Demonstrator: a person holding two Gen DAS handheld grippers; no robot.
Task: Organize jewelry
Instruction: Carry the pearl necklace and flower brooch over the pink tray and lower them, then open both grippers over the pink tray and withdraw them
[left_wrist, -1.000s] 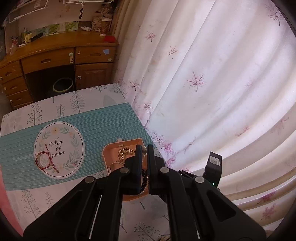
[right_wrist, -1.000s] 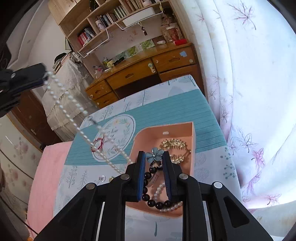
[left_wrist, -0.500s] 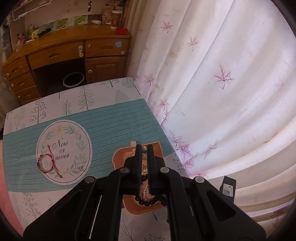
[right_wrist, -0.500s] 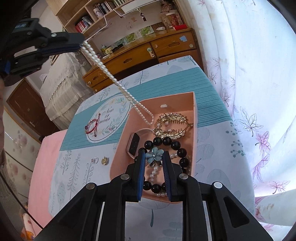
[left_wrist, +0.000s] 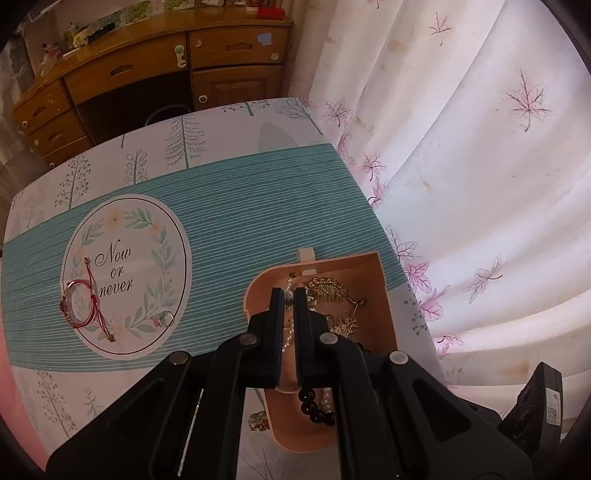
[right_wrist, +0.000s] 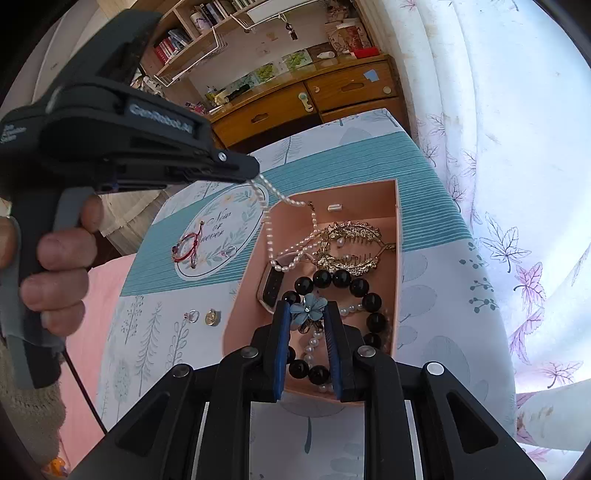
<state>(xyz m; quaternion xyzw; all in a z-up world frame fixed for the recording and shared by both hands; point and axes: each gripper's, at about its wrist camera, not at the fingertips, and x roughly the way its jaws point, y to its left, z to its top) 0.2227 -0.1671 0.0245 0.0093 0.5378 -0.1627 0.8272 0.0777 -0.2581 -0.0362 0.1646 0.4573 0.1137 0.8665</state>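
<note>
A pink jewelry box (right_wrist: 391, 206) (left_wrist: 384, 295) sits on the patterned tablecloth by the curtain. My left gripper (left_wrist: 290, 295) (right_wrist: 251, 173) is shut on a pearl necklace (right_wrist: 280, 236), whose strand drapes down into the box. My right gripper (right_wrist: 307, 310) is shut on a blue flower clip (right_wrist: 308, 306) just above the box's near end. In the box lie gold hair clips (right_wrist: 351, 247), a black bead bracelet (right_wrist: 354, 295) and a small watch (right_wrist: 271, 284). A red string bracelet (left_wrist: 83, 306) (right_wrist: 186, 247) lies on the round "Now or never" print.
A ring (right_wrist: 193, 315) and a small gold piece (right_wrist: 211, 316) lie on the cloth left of the box. Another ring (left_wrist: 166, 317) lies on the round print. A curtain (right_wrist: 517, 184) hangs close on the right. A wooden desk (right_wrist: 314, 99) stands behind the table.
My left gripper has come down over the box, and the pearl necklace now lies partly coiled inside it. My right gripper still holds the flower clip over the box.
</note>
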